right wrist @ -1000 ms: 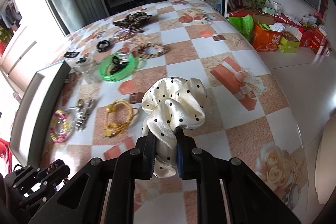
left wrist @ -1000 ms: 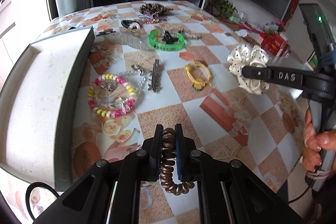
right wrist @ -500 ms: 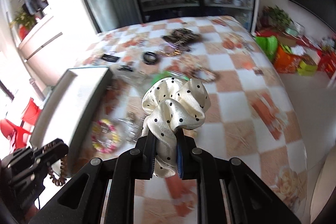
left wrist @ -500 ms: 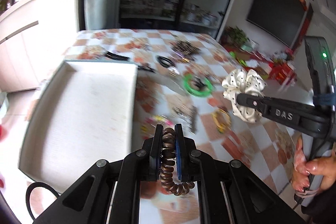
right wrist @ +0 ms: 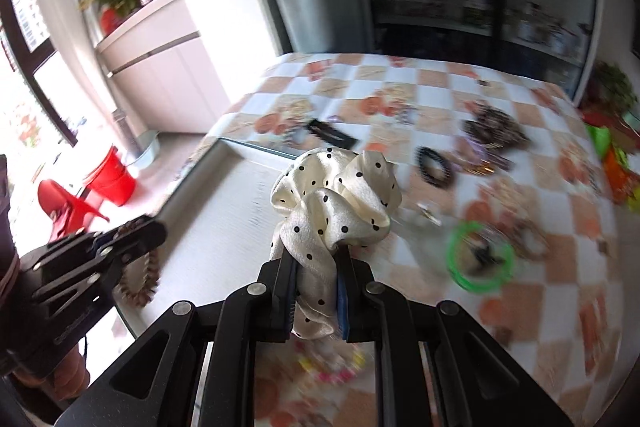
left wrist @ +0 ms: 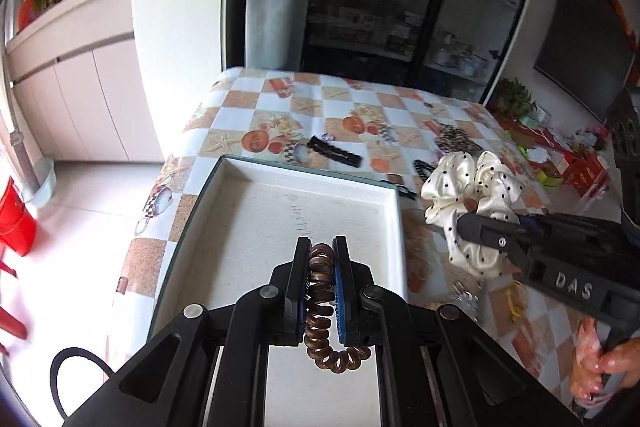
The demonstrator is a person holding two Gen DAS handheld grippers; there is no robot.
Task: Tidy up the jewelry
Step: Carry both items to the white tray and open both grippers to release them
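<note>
The left tongs (left wrist: 321, 251) pinch one brown spiral hair tie (left wrist: 320, 307), its coils hanging over one white tray (left wrist: 280, 219). To their right, the right tongs (right wrist: 314, 267) grip one cream polka-dot scrunchie (right wrist: 336, 195), ruffled satin. Beyond the tray, on the table (left wrist: 320, 95), lies one black hair clip (left wrist: 334, 151).

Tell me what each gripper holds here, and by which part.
Left gripper pinches a brown spiral hair tie across one side of its loop. Right gripper clamps the polka-dot scrunchie by its lower folds.
</note>
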